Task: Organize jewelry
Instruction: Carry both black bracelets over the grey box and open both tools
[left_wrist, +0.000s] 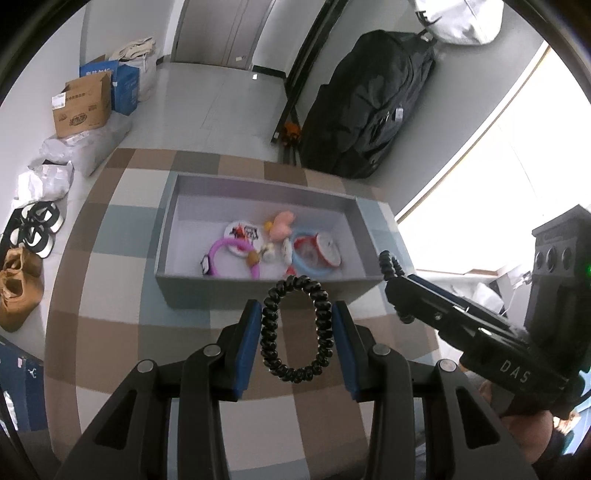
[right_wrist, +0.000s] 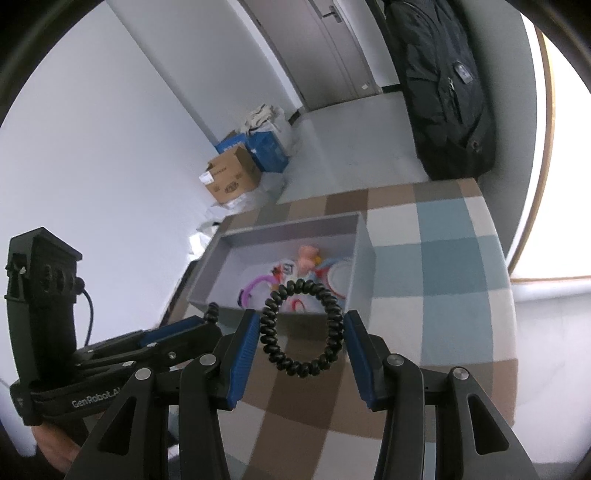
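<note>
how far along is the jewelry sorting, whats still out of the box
Done: the grey box already holds a purple ring, a blue ring, a pink charm and a round badge. In hand: the left gripper and right gripper each hold a black coil hair tie. Left: dropping both into the box; nothing else loose shows on the checked cloth.

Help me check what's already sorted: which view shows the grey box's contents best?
Left wrist view: it looks down into the grey box, its trinkets spread out plainly. Right wrist view sees the box obliquely, a black coil tie covering some contents.
</note>
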